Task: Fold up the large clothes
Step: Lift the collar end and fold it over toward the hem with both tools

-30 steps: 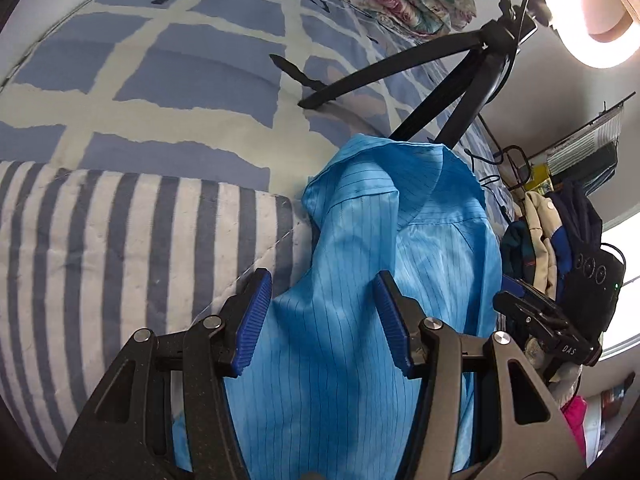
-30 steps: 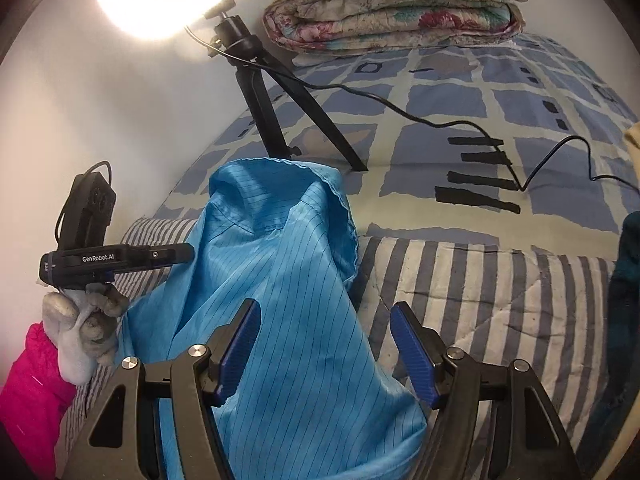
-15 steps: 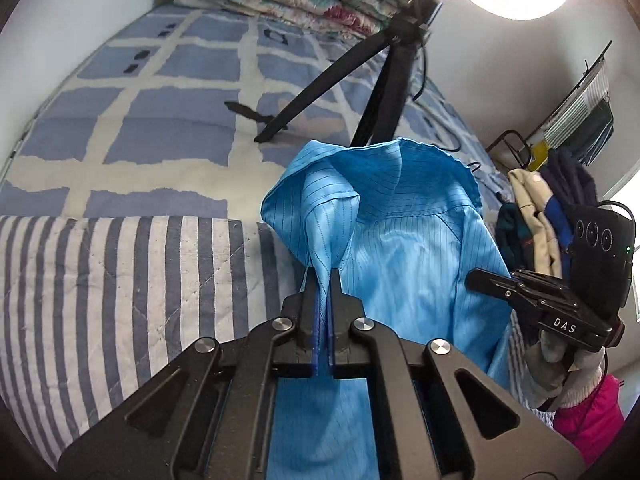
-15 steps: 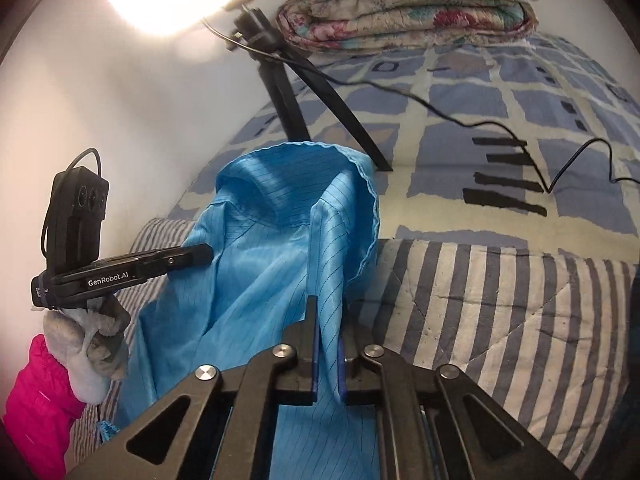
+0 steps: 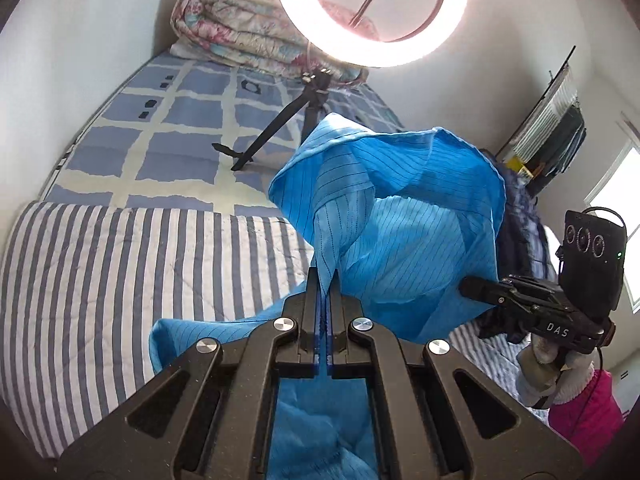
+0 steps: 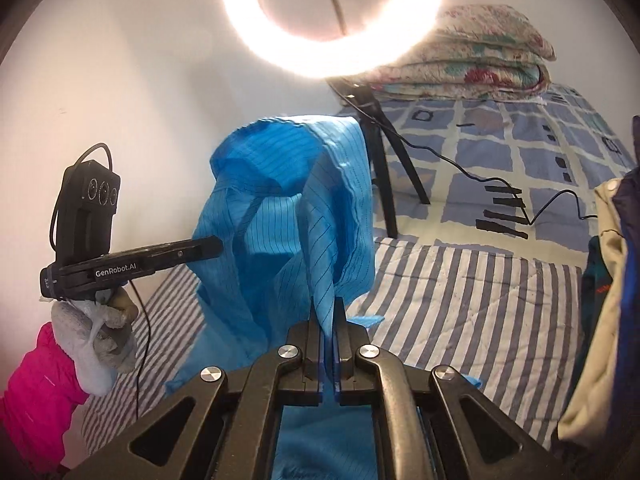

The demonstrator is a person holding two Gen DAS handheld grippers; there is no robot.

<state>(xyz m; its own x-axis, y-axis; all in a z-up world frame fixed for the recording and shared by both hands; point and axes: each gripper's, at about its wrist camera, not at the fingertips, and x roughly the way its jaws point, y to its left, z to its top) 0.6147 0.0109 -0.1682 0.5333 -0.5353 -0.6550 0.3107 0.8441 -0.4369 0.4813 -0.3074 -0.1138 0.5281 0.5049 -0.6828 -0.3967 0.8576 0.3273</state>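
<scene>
A bright blue pinstriped garment [image 5: 404,236] hangs lifted above the striped blanket [image 5: 132,276], its top edge bunched and its lower part trailing onto the blanket. My left gripper [image 5: 324,280] is shut on a fold of the blue cloth. In the right wrist view the same blue garment [image 6: 280,216] rises in front of me, and my right gripper [image 6: 329,308] is shut on another fold of it. The right gripper [image 5: 480,290] also shows in the left wrist view, held by a gloved hand, its tip against the cloth. The left gripper [image 6: 212,245] shows likewise in the right wrist view.
A lit ring light [image 5: 372,12] on a black tripod [image 5: 280,136] stands on the blue checked bedsheet [image 5: 172,132] just behind the garment. A folded floral quilt [image 5: 240,36] lies at the bed's head. A cable [image 6: 500,176] runs over the sheet. More clothes [image 6: 608,280] pile at the right.
Both grippers went from open over the flat garment to shut on folds of it, then rose, lifting the blue cloth off the striped blanket.
</scene>
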